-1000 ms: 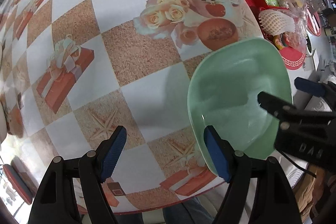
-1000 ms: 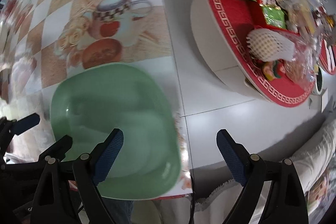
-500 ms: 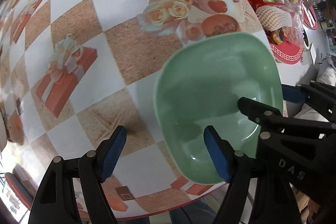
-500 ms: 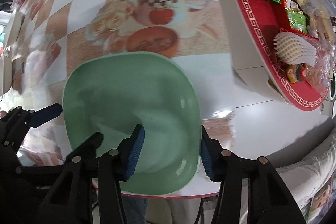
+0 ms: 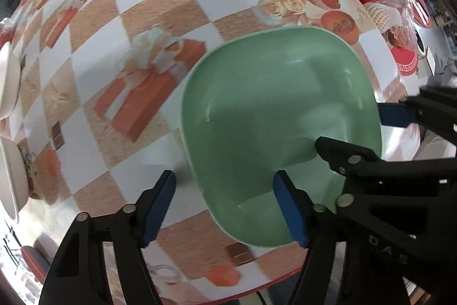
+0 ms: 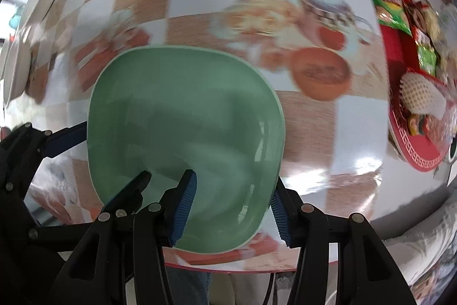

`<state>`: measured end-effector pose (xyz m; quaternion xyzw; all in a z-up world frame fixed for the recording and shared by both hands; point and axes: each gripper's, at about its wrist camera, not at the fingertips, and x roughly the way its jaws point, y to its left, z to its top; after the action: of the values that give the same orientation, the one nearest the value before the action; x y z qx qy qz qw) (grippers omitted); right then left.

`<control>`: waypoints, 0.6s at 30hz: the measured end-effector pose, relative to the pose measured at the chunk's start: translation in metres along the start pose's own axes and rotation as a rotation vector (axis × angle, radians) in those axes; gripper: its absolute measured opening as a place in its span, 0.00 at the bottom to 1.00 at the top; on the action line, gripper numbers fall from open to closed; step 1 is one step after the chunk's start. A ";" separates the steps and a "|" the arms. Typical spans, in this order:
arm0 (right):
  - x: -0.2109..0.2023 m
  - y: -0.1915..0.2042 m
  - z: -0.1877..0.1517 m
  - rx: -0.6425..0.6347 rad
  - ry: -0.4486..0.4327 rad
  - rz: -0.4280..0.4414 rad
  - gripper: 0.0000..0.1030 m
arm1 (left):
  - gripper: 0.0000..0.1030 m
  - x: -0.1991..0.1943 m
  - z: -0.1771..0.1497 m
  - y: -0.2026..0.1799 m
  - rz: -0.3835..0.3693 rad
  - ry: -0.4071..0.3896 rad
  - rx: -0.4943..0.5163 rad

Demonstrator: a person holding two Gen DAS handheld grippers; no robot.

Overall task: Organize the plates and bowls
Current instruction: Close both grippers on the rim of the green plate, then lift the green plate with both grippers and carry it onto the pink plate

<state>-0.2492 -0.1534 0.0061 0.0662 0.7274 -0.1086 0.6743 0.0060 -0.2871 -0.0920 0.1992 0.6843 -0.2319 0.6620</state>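
The green bowl (image 6: 182,133) is square with rounded corners, a deep well and a thin raised rim. It sits near the front edge of the table (image 5: 160,5), over the checkered tablecloth; whether its base rests on the cloth or is lifted clear cannot be told.

**Right gripper** (image 6: 232,203): clamped across the bowl's near right corner. One blue pad lies inside the well, the other on the outer wall, so the rim and wall are pinched between them.

**Left gripper** (image 5: 224,207): its jaws have just been closing and stand apart. One finger sits inside the well, the other outside over the tablecloth, with the bowl's left rim between them. The pads do not appear to press on it.

**Handling, as judged:**
- The glossy surface suggests a slick, rigid wall, either melamine or glazed ceramic; which one cannot be told.
- If ceramic, it will chip on impact.
- A one-corner pinch lets the bowl pivot and tip.
- Take hold across the wall, on opposite sides, with the ribbed pads fully seated.
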 end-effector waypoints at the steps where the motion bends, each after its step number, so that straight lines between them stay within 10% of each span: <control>1: 0.001 0.005 0.000 -0.005 0.003 0.002 0.52 | 0.68 -0.001 -0.005 0.006 0.000 -0.002 -0.001; 18: 0.008 0.177 -0.004 -0.221 0.039 0.024 0.52 | 0.68 -0.010 -0.113 0.132 0.027 0.010 -0.179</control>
<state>-0.2107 0.0189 -0.0133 0.0021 0.7470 -0.0185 0.6645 -0.0094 -0.1138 -0.0872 0.1496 0.7030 -0.1600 0.6766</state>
